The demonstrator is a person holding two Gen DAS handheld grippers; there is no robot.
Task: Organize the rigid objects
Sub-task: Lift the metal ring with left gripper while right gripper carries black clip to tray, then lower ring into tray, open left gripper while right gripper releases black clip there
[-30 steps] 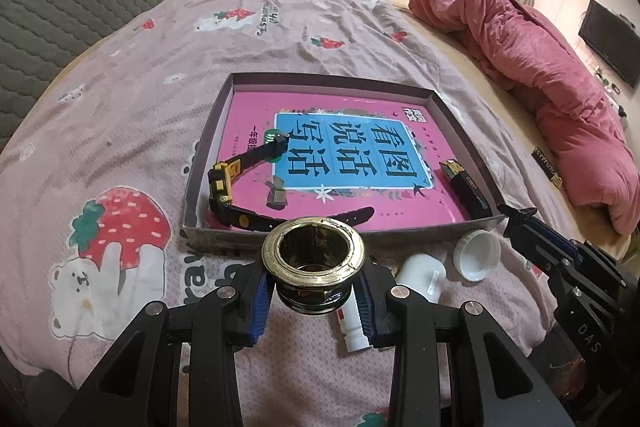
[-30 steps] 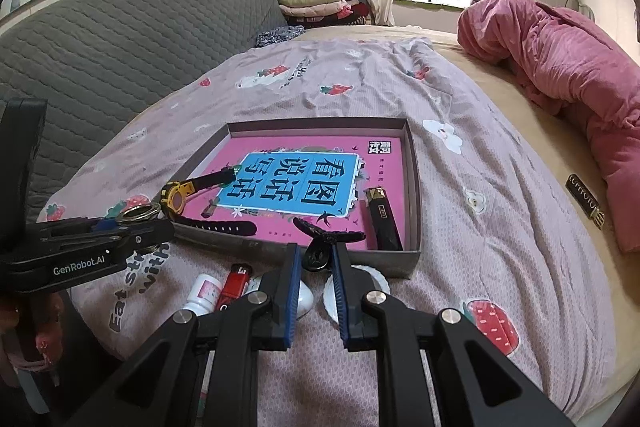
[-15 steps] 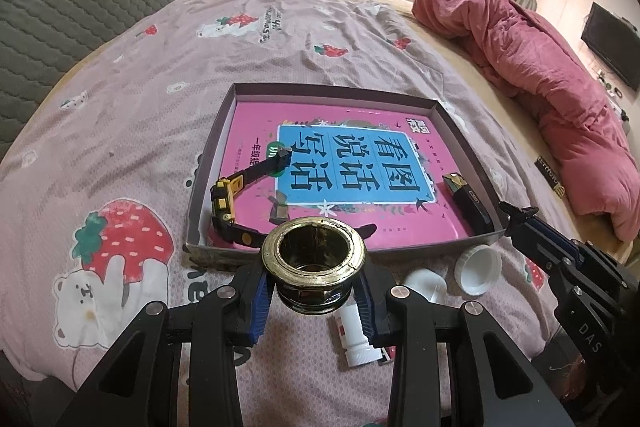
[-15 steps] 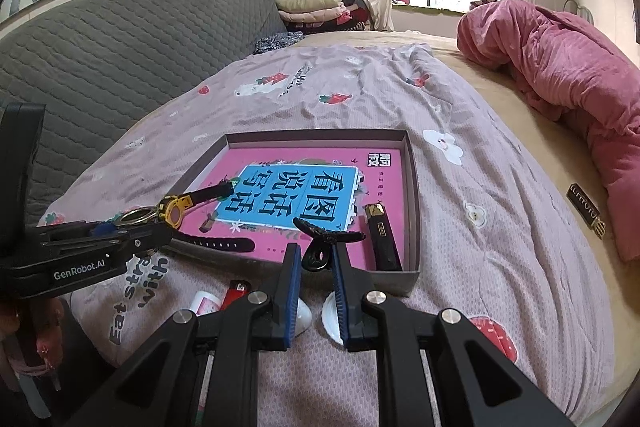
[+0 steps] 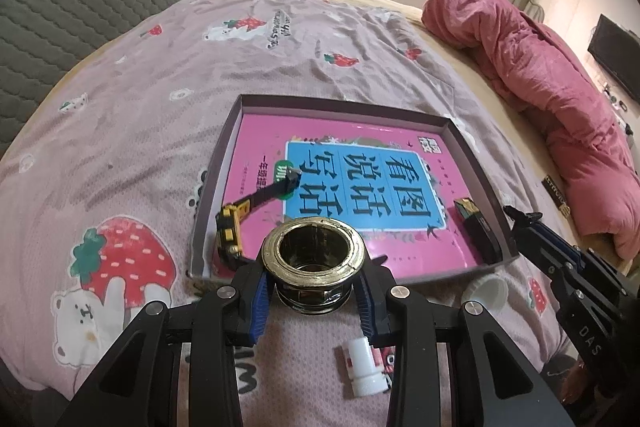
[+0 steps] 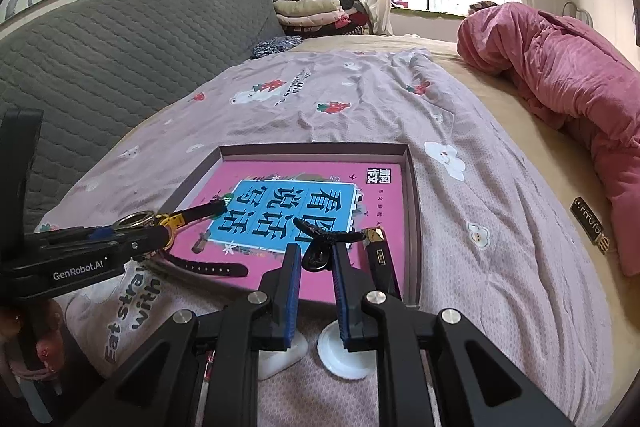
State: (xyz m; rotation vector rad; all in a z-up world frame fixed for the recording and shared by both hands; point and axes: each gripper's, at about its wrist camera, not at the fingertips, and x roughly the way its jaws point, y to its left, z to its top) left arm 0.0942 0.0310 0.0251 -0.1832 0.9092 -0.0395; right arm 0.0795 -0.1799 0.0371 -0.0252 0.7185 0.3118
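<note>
Left gripper (image 5: 313,291): jaws clamped on either side of a brass ring fitting (image 5: 313,259), which sits upright between the blue pads (image 5: 259,301), open mouth facing up, raised above the near edge of the box. Right gripper (image 6: 316,261): jaws closed on a black hair clip (image 6: 320,247), held at the pad tips with its prongs spreading left and right above the fingers, over the near right part of the box. Shallow box (image 5: 474,163): rectangular, dark rim, lying flat on the bed, just beyond both grippers. Book (image 5: 360,183): pink cover with a blue title panel, lining the box floor. Watch (image 5: 230,231): yellow and black, strap curved, lying in the near left corner of the box. Black lighter (image 5: 478,227): gold-topped, lying along the right inner wall of the box. White bottle (image 5: 362,367): lying on its side on the sheet, outside the box, below the left gripper. White cap (image 5: 486,289): on the sheet just outside the near right corner of the box. Bed sheet (image 5: 120,131): lilac, printed with strawberries and bears. Pink quilt (image 5: 552,83): bunched along the right side of the bed, well apart from the box.
</note>
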